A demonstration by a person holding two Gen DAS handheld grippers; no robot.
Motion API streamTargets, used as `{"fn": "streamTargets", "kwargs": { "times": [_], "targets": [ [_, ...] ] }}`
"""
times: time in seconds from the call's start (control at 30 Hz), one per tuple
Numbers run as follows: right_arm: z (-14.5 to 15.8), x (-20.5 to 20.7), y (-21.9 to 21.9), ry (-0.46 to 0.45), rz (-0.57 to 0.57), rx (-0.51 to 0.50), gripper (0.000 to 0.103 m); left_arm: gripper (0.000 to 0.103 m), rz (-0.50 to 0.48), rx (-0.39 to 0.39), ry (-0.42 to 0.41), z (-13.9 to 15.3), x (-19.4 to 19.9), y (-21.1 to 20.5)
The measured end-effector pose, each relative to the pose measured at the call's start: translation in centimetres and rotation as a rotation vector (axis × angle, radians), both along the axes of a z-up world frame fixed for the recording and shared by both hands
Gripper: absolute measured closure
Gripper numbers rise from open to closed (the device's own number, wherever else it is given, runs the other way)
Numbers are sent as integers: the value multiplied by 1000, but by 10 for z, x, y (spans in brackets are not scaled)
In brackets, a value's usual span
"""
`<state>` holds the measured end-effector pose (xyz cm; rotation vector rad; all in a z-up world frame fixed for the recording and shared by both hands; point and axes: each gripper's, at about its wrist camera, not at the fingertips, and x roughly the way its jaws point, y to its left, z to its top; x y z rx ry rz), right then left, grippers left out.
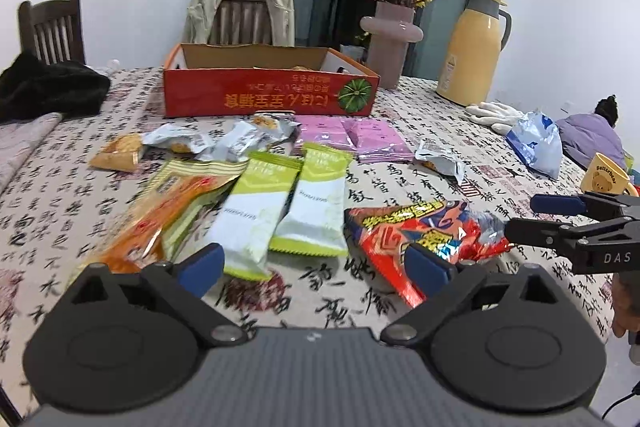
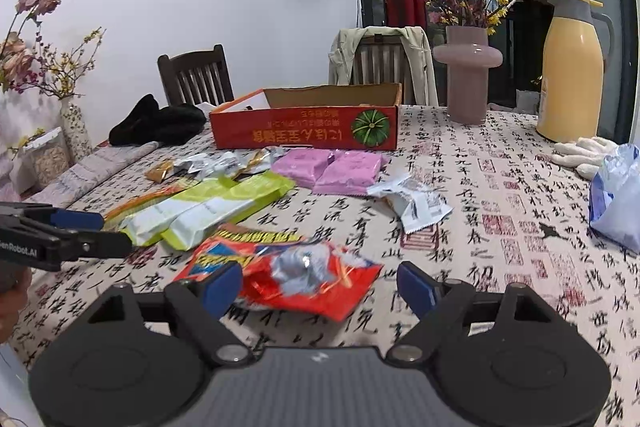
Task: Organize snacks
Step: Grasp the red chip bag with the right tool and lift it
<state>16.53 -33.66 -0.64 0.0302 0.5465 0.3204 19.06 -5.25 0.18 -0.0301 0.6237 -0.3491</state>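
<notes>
Orange box [image 1: 268,95] at back of surface [image 1: 460,187], contents barely visible. Snack packets [image 1: 280,203] loose before it. Left claw [image 1: 316,261] released; right claw [image 2: 320,287] released, empty.

The left gripper [image 1: 316,263] hangs low over the calligraphy-printed tablecloth [image 1: 460,163], its blue-padded jaws spread wide with nothing between them. Just ahead lie two green-and-white foil snack packets [image 1: 288,203] side by side, with a crinkled red foil snack bag [image 1: 424,239] to their right. The right gripper [image 1: 520,217] reaches in from the right edge beside that bag, and a shallow red cardboard box [image 1: 268,93] sits farther back.
</notes>
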Motion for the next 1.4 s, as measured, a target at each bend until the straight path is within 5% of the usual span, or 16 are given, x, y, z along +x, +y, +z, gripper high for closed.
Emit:
{"fn": "streamTargets", "kwargs": {
  "times": [0.27,0.47,0.63,0.67,0.73,0.97,1.03,1.07,1.23,1.4],
  "targets": [
    [-1,31,-7,30,-47,-12,23,12,-50,8,25,-2,23,-6],
    [-12,34,-11,68,30,53,36,17,-231,-80,56,-6,18,-19],
    [-17,32,-14,117,90,104,36,12,-307,-115,102,-16,18,-34],
    [-18,31,-14,126,92,110,37,15,-293,-105,109,-19,20,-37],
    [-22,31,-16,138,82,116,45,48,-273,-95,121,-24,24,-41],
    [-23,28,-22,141,73,127,69,78,-287,-107,112,-23,23,-42],
    [-20,25,-20,124,101,120,81,82,-307,-110,101,-19,19,-43],
    [-18,23,-19,118,120,129,97,82,-311,-102,86,-17,16,-43],
    [-15,20,-15,105,119,121,94,83,-309,-95,75,-13,11,-38],
    [-17,20,-21,116,94,158,58,84,-303,-109,105,-21,13,-33]
  ]
}}
